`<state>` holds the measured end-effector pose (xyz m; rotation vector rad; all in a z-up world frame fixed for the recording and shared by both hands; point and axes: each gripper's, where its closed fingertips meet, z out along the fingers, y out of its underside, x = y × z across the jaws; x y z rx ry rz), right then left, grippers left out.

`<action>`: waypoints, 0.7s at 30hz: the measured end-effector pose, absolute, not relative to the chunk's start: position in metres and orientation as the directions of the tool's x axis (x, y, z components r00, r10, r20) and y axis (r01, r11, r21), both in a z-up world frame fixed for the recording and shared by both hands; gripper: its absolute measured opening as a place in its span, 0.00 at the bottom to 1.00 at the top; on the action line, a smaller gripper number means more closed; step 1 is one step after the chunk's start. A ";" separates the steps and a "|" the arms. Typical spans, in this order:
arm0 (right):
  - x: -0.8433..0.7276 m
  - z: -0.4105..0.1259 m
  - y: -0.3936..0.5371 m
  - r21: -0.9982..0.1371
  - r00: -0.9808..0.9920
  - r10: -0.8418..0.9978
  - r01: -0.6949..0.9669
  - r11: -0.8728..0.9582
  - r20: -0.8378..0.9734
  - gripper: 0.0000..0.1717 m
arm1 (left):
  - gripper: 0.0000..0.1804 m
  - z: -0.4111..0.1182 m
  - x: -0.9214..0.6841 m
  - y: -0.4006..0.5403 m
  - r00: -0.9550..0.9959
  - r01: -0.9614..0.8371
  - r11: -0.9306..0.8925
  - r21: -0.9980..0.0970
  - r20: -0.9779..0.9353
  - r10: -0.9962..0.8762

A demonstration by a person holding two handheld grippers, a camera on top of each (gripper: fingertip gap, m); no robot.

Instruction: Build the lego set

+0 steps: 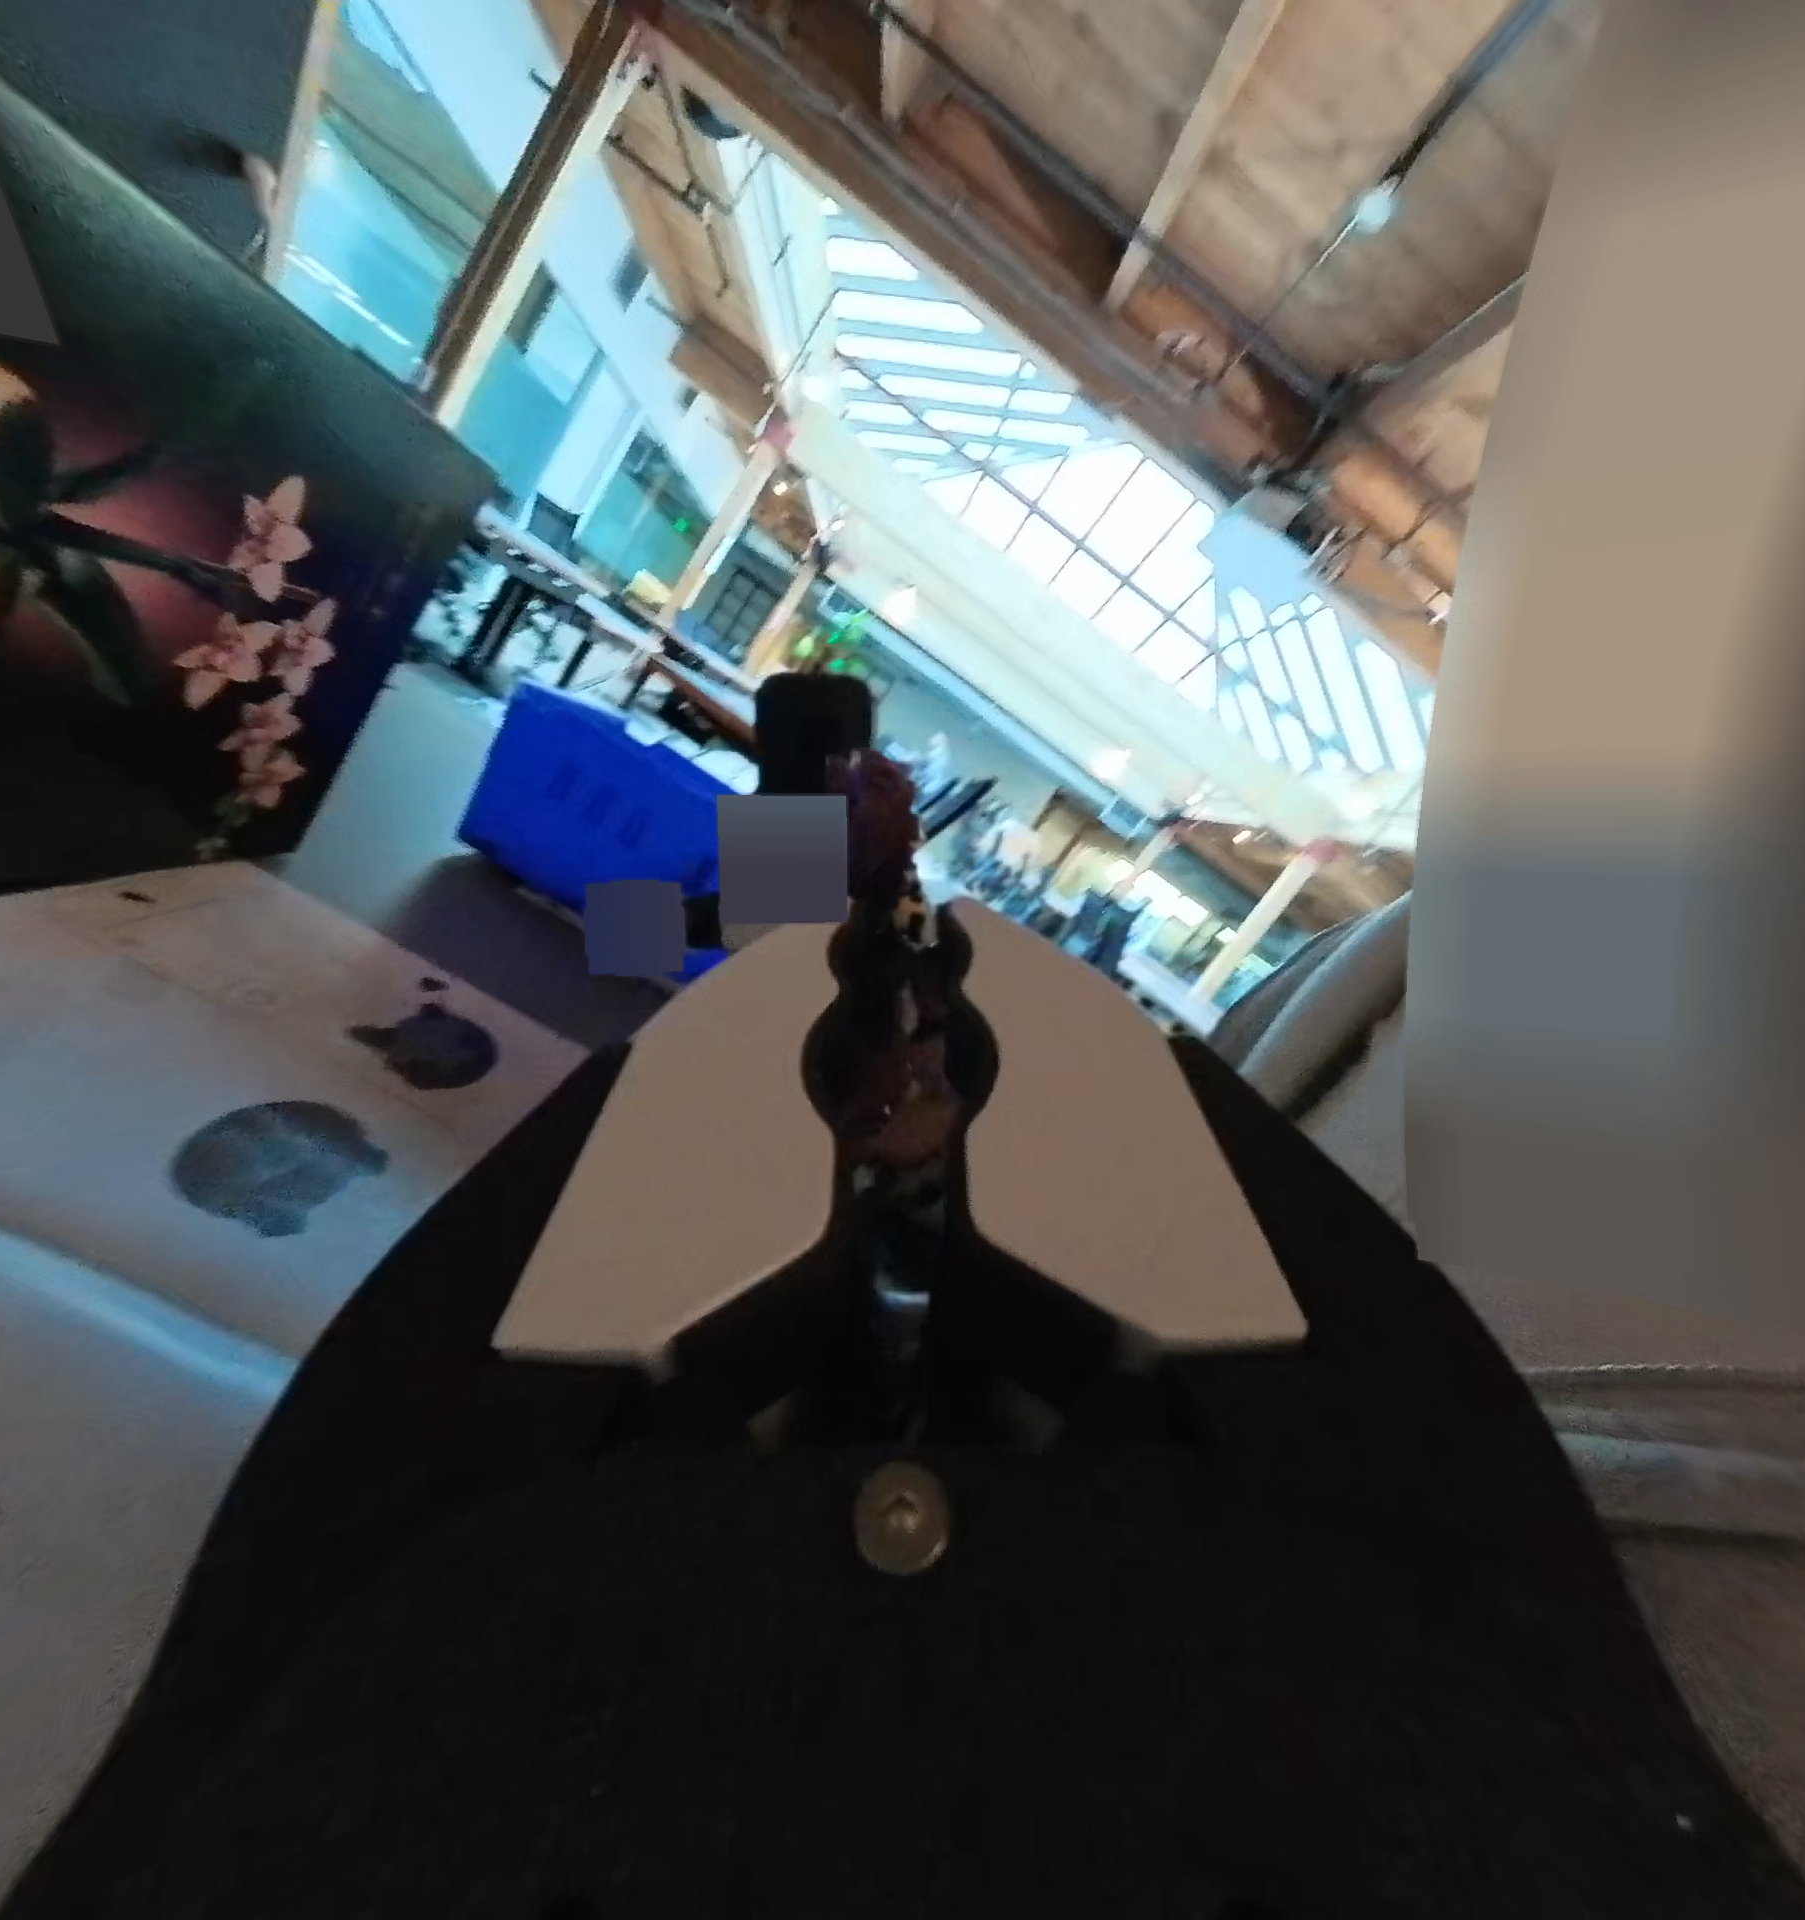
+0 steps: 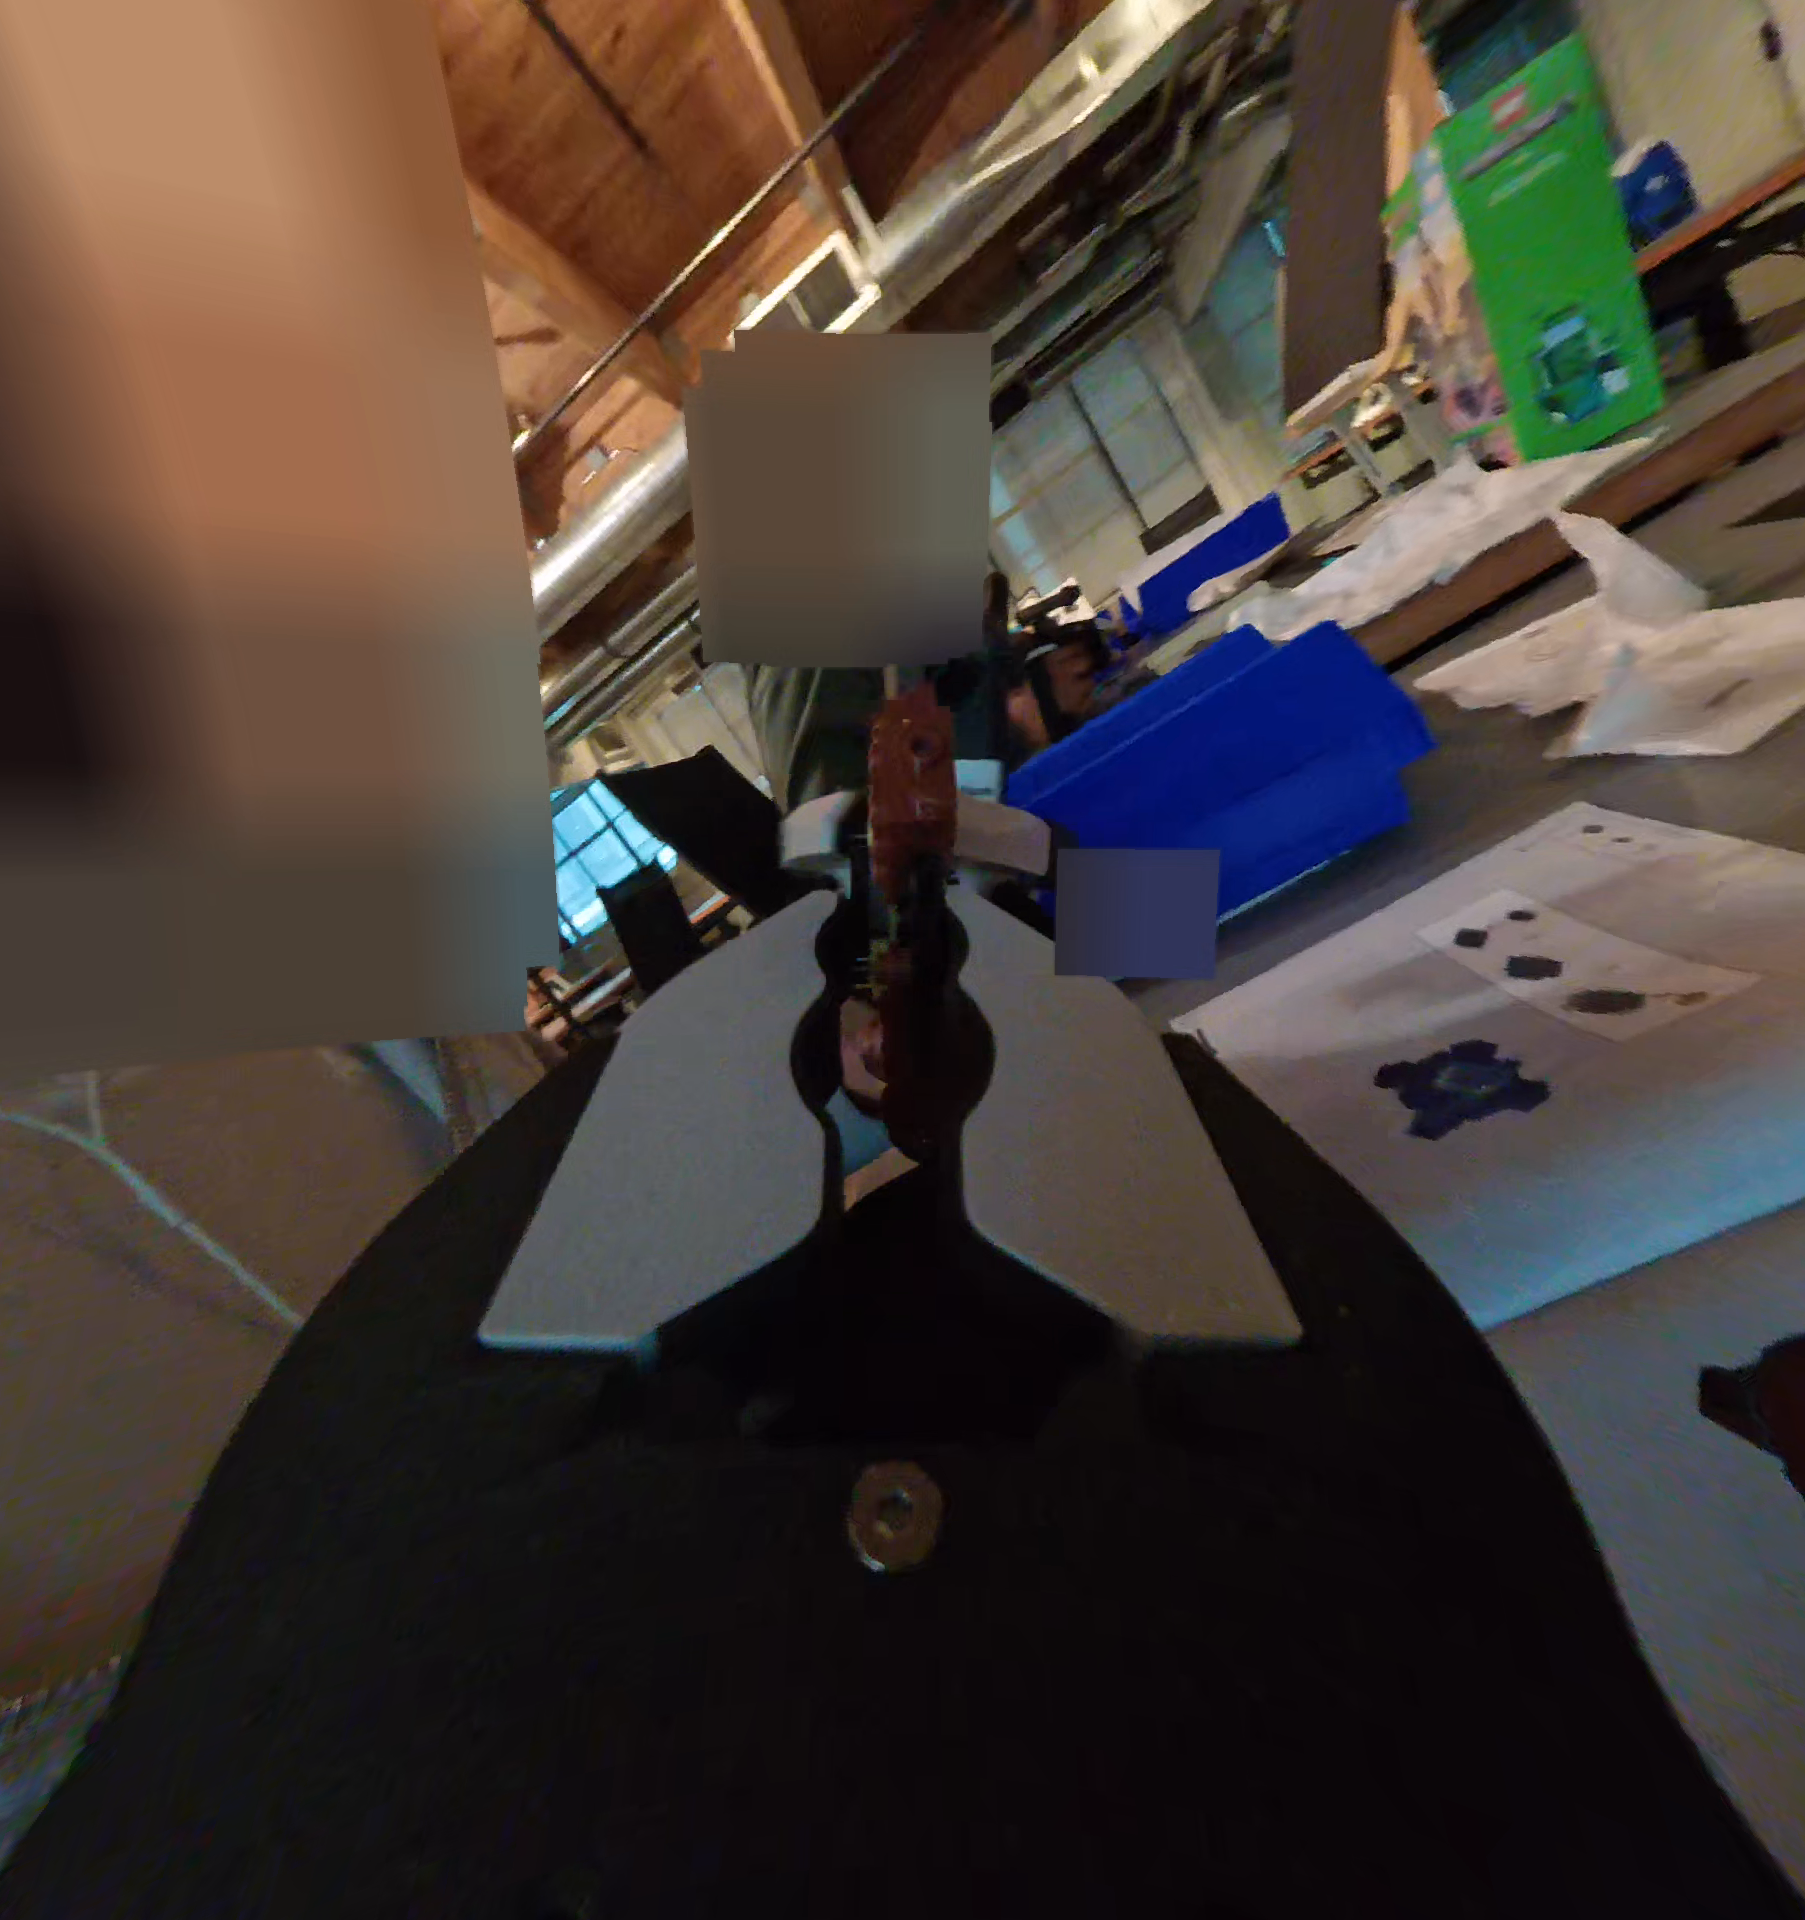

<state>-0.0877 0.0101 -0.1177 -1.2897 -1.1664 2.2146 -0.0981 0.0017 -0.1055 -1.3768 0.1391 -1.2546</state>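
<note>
Both grippers (image 1: 896, 935) (image 2: 893, 935) — black bodies, pale grey jaws, seemingly one silver screw (image 1: 899, 1524) each.

Matt grey fingers (image 1: 690, 1143), a shiny metal screw (image 1: 899, 1527), wooden ceiling beams (image 2: 607, 208), glossy blue plastic bins (image 2: 1241, 748), white paper sheet (image 2: 1500, 1018)

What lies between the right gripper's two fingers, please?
A thin reddish-brown piece stands edge-on between the right gripper's fingers, sticking out past their tips, in the right wrist view.

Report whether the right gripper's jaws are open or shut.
Shut on a thing: the right gripper has its pale fingers closed against a thin reddish-brown piece, which sticks out past the tips.
</note>
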 end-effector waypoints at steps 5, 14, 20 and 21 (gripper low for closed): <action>-0.079 -0.105 0.023 -0.682 -0.571 0.542 0.042 -0.730 -0.616 0.06 | 0.28 -0.119 -0.098 0.003 0.602 0.365 -0.250 -0.897 0.432 -0.672; -0.076 -0.100 0.003 -0.853 -0.572 0.706 -0.020 -0.522 -0.419 0.06 | 0.13 -0.105 -0.078 -0.001 0.587 0.338 -0.180 -0.924 0.357 -0.727; -0.074 -0.101 -0.002 -0.893 -0.558 0.742 -0.004 -0.451 -0.372 0.06 | 0.10 -0.096 -0.080 -0.010 0.581 0.335 -0.158 -0.929 0.336 -0.742; -0.075 -0.101 -0.004 -0.897 -0.561 0.743 0.000 -0.442 -0.365 0.06 | 0.10 -0.097 -0.078 -0.011 0.579 0.327 -0.160 -0.931 0.332 -0.745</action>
